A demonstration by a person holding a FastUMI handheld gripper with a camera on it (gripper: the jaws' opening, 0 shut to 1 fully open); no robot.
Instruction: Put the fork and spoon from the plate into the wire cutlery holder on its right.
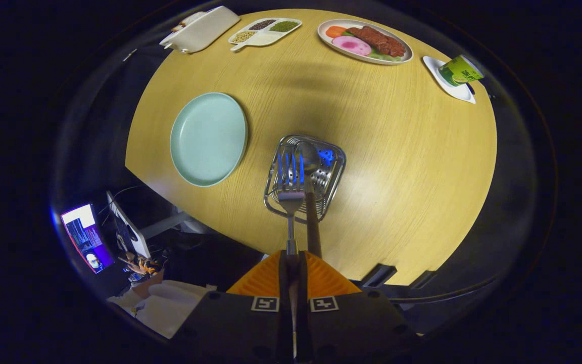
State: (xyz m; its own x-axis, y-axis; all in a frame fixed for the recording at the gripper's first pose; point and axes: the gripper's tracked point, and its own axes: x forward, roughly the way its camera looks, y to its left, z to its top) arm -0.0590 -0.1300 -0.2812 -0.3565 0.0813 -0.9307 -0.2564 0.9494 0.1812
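My gripper (291, 260) is shut on the metal fork (290, 189), whose handle runs out from between the orange fingers (263, 280). The fork's tines point down over the wire cutlery holder (305, 174), which stands on the round wooden table just ahead of the fingers. A spoon with a brown handle (312, 222) stands in the holder, its bowl down inside and its handle leaning out toward me beside the fork. The pale green plate (208, 138) lies bare to the left of the holder.
At the table's far edge sit a white box (201, 29), a divided dish of beans (264, 32), an oval plate of food (365, 40) and a green cup on a white saucer (460, 72). Left below the table stand a lit screen (87, 236) and clutter.
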